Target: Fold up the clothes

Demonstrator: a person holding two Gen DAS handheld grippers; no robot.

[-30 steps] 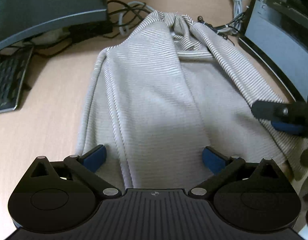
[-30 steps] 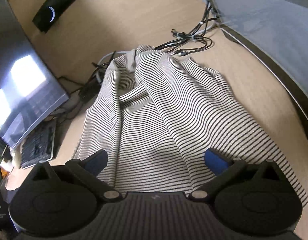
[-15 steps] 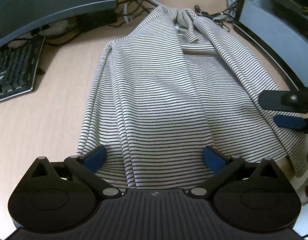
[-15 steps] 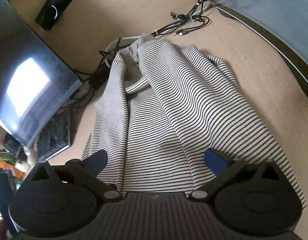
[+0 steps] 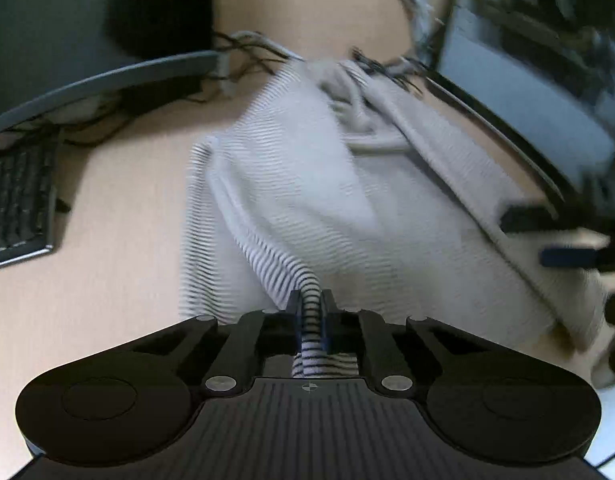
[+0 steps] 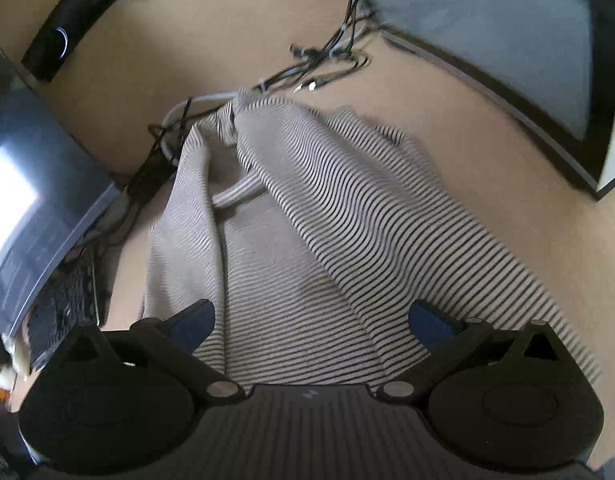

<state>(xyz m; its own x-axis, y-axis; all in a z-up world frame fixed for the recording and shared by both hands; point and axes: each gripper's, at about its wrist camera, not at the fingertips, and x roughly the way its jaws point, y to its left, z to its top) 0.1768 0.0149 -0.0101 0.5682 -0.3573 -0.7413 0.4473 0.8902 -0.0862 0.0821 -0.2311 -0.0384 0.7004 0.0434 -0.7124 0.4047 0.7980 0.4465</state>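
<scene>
Striped shirt [image 5: 307,208] lies rumpled on the tabletop [image 5: 119,240], mid-frame in both views, collar end toward the cables [image 6: 327,68] at top. Left gripper [image 5: 310,316]: fingers clamped on a bunched ridge of the shirt's near hem, bottom centre of left view, prob. to lift that edge for a fold. Cloth runs straight between the pads and up-frame. Right gripper [image 6: 311,320]: fingers apart, nothing pinched; shirt's near edge sits between & under them, lower centre of right view, likely lining up a matching grab.
</scene>
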